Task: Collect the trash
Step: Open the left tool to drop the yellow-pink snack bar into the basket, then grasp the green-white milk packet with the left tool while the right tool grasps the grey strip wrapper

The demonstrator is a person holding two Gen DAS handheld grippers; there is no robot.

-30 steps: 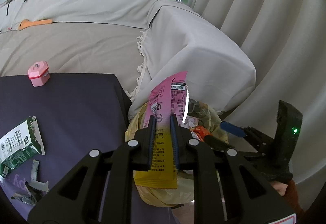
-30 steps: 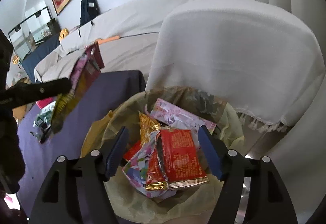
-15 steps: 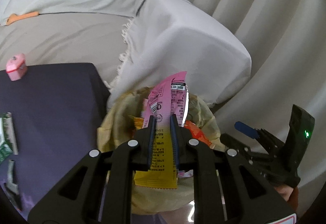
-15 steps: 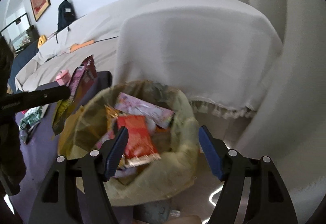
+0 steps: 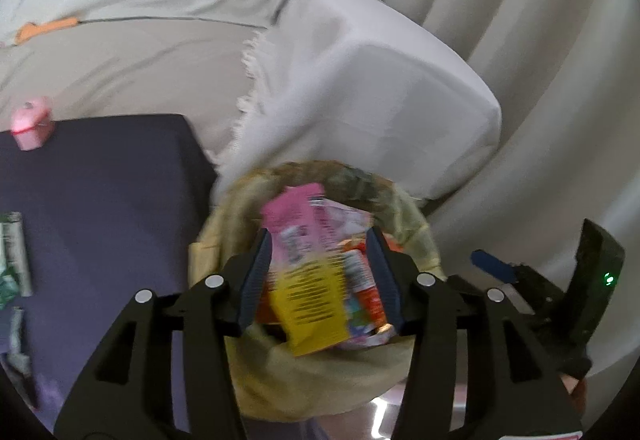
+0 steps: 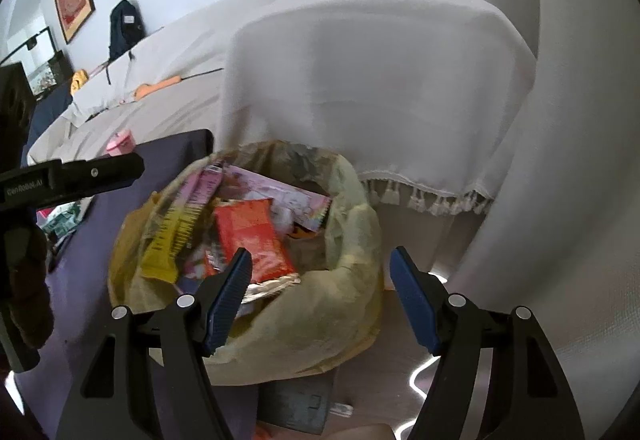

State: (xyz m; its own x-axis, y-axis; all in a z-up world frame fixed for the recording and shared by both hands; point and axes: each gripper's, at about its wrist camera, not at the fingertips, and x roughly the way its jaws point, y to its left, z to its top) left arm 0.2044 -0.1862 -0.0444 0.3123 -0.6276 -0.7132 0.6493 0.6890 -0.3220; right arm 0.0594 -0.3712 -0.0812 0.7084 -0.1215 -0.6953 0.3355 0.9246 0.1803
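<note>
**Left wrist: wrapper dropping into the bin**

Left hand-held gripper (image 5: 316, 272) is over the bin (image 5: 416, 224), jaws opening, pads off the pink-yellow wrapper (image 5: 308, 276) that lies on the trash inside. Right hand-held gripper (image 6: 320, 296) is spread wide, empty, at the bin's near rim beside the purple surface (image 5: 100, 180).

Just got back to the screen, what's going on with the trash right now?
A person is clearing wrappers into the bin beside the purple table. The left gripper is opening over the bin, and its pink-and-yellow wrapper is no longer pinched; it lies on the trash in the bin. The right gripper hangs open over the bin's near side, empty. A green packet remains on the table.
</note>
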